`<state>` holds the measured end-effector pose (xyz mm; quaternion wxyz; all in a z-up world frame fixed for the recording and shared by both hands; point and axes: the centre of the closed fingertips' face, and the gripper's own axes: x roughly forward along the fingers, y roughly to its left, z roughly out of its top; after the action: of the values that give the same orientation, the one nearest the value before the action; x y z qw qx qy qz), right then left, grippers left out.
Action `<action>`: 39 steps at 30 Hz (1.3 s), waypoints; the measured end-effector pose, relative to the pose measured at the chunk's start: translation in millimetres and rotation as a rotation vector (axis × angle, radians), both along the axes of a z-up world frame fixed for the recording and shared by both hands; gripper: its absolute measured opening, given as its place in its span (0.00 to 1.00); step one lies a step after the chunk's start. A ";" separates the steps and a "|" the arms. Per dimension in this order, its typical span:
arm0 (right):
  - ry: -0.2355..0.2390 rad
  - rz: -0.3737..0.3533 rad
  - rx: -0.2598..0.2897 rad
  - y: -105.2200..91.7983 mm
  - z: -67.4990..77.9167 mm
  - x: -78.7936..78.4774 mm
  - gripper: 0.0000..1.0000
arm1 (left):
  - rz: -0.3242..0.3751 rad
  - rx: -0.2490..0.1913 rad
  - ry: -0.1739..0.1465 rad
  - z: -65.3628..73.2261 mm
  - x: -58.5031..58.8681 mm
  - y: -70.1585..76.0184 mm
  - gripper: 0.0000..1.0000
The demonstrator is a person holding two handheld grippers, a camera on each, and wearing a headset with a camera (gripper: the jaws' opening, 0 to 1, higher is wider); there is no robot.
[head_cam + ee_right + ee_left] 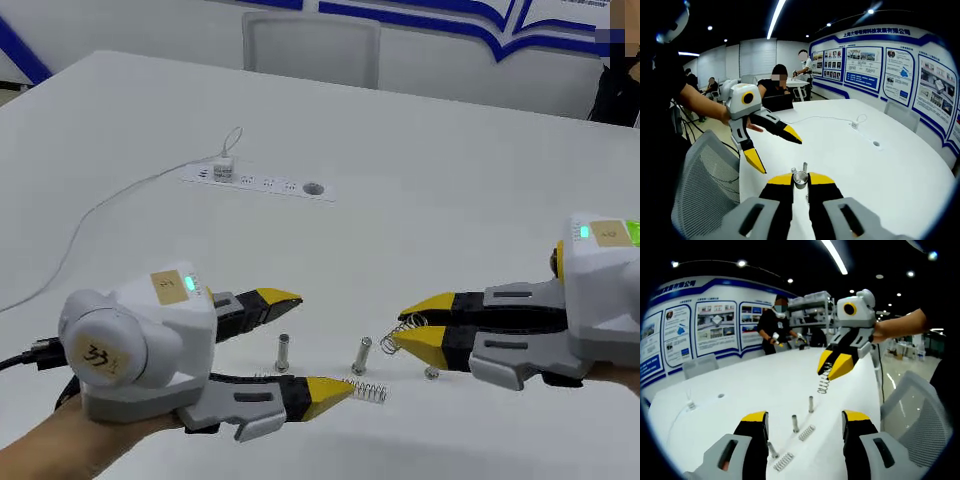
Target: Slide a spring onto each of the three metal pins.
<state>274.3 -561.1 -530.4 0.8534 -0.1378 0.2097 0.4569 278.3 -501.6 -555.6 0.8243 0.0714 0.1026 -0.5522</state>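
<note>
The right gripper is seen with its jaws closed on a held spring, which is kept off the white surface and near the far pin. A middle pin and a near pin are stood in line with it, between the two grippers. The left gripper is held with its jaws wide apart, nothing gripped. A loose spring is laid on the surface by its lower jaw tip, and a second loose spring is laid closer in, beside the near pin
</note>
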 end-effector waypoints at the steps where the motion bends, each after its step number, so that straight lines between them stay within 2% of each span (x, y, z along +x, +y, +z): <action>1: 0.000 -0.011 -0.002 -3.0 0.1 1.8 0.11 | 0.010 0.002 0.004 -0.8 1.4 3.2 0.62; 4: -0.003 -0.041 -0.011 -11.3 -0.1 6.9 0.11 | 0.052 0.010 -0.007 -1.3 7.9 11.0 0.70; 8: 0.002 -0.080 -0.018 -23.4 -1.7 13.6 0.11 | 0.077 -0.001 0.010 -0.4 11.8 17.7 0.83; 16: 0.020 -0.161 -0.030 -44.4 -8.4 23.6 0.11 | 0.083 -0.007 0.017 0.1 11.2 25.2 0.90; 24: 0.044 -0.259 -0.034 -67.4 -15.9 37.9 0.11 | 0.074 0.014 0.028 -6.1 6.4 33.4 1.00; 28: 0.061 -0.326 -0.069 -83.6 -23.8 46.9 0.11 | 0.074 0.021 0.039 -8.3 3.6 38.9 1.00; 30: 0.100 -0.356 -0.072 -89.2 -29.6 49.0 0.11 | 0.071 0.023 0.040 -8.9 1.9 40.3 1.00; 34: 0.126 -0.358 -0.103 -92.9 -41.7 52.5 0.11 | 0.063 0.034 0.043 -11.5 -1.2 42.2 1.00; 38: 0.151 -0.358 -0.109 -91.3 -53.8 53.3 0.11 | 0.061 0.030 0.054 -13.2 -3.0 43.1 1.00; 39: 0.153 -0.355 -0.138 -92.4 -59.3 52.8 0.11 | 0.064 0.034 0.059 -14.4 -3.0 43.8 1.00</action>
<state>327.1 -653.4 -589.7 0.8906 -0.1217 0.3259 0.2930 275.3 -457.7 -570.0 0.8369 0.0657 0.1383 -0.5255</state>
